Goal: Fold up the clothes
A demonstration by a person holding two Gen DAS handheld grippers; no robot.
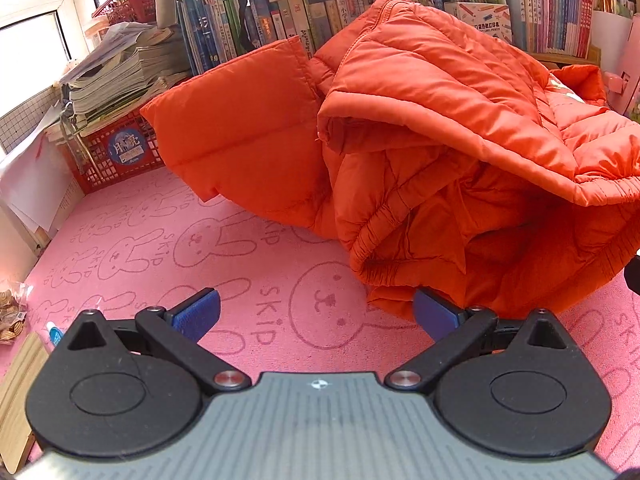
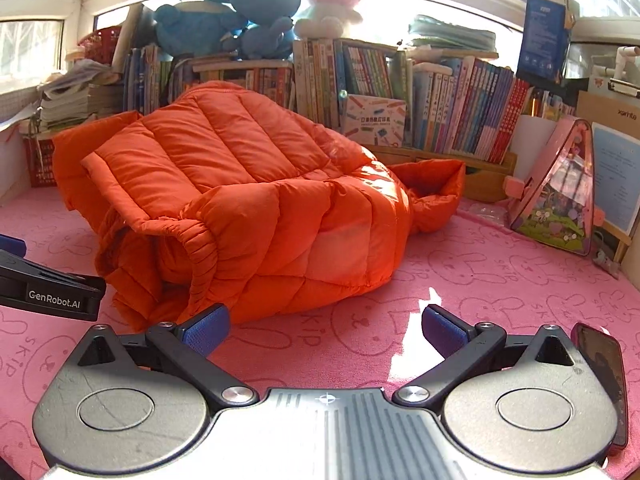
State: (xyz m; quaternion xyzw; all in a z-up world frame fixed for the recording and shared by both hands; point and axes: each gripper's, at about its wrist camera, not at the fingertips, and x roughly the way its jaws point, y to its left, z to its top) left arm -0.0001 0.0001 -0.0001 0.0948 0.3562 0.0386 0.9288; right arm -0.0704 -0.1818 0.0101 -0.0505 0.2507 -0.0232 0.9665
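Clearly both the left gripper [image 1: 316,314] and right gripper [image 2: 326,330] stand wide apart, holding nothing, just before the orange puffer jacket [image 2: 248,200] doubled loosely on the pink rabbit-print mat [image 2: 480,280], so any grip should take its elastic hem [image 2: 200,236] squarely.

Orange quilted puffer jacket [image 2: 256,184], bundled in a loose fold on the pink rabbit-print mat [image 2: 500,280].

It is bright orange with stitched padded panels, heaped and partly doubled over itself rather than flat. In the right wrist view an elastic-gathered cuff [image 2: 200,240] opens toward 8 o'clock, and a further part of the jacket [image 2: 436,188] trails out toward 3 o'clock. In the left wrist view a flat padded panel [image 1: 240,128] sticks out at 10 o'clock.
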